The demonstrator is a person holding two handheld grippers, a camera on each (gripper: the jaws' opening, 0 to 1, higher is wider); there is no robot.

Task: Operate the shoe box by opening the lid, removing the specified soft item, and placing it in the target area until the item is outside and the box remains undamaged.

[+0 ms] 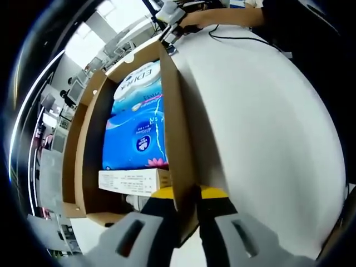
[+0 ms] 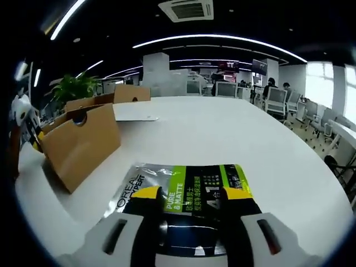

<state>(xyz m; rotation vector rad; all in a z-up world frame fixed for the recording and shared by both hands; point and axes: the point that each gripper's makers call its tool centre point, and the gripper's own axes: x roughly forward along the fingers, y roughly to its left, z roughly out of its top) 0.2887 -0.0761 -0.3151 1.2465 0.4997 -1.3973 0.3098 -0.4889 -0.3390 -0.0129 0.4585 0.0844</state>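
Note:
The brown cardboard shoe box (image 1: pixel 83 139) stands open, with blue tissue packs (image 1: pixel 136 125) and a white carton (image 1: pixel 133 181) inside. My left gripper (image 1: pixel 186 196) is shut on the box's near side wall, which runs up between its jaws. In the right gripper view the box (image 2: pixel 83 144) sits at the left with its lid (image 2: pixel 125 93) raised behind. A soft black and green pouch (image 2: pixel 192 186) lies flat on the white table (image 2: pixel 233 139), outside the box. My right gripper (image 2: pixel 193 196) stands over it with its jaws wide apart, open.
The right gripper (image 1: pixel 169 16) and a person's arm (image 1: pixel 222 16) are beyond the box's far end. A cable (image 1: pixel 245 38) trails on the table there. The left gripper (image 2: pixel 22 119) is at the box's left. Office chairs (image 2: pixel 275 100) and a plant (image 2: pixel 72 86) stand behind.

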